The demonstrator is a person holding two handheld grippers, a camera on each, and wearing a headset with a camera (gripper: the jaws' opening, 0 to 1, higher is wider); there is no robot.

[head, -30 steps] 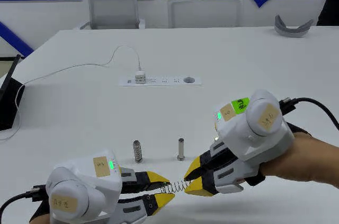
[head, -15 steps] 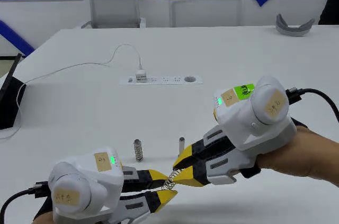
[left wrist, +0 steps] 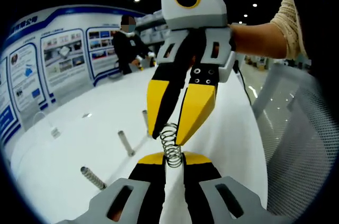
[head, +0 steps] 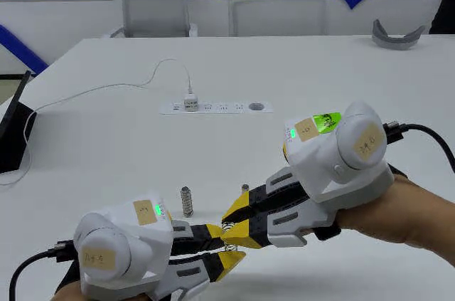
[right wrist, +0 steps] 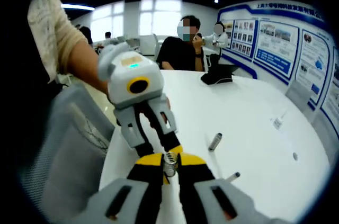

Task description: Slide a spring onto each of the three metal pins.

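A small steel spring (head: 229, 233) is held between both grippers low over the white table (head: 320, 80). My left gripper (head: 224, 247) is shut on its lower end, and the spring (left wrist: 170, 144) stands up from those jaw tips. My right gripper (head: 231, 217) comes in from the right and is shut on the upper end (right wrist: 169, 164). Behind them stands a pin wearing a spring (head: 186, 201), and a bare pin (head: 244, 188) peeks over the right gripper's jaws. The left gripper view has two bare pins (left wrist: 126, 143) (left wrist: 144, 119) and the sprung pin (left wrist: 92, 178).
A white power strip (head: 213, 107) with a plug and cable lies mid-table. A black object (head: 11, 134) sits at the left edge and a grey curved piece (head: 394, 34) at the far right. Chairs (head: 153, 2) stand behind the table. People sit at another table (right wrist: 185, 38).
My right gripper has moved left and closer to the left gripper, so the spring between them now looks shorter. The right gripper's jaws now cover most of the bare pin.
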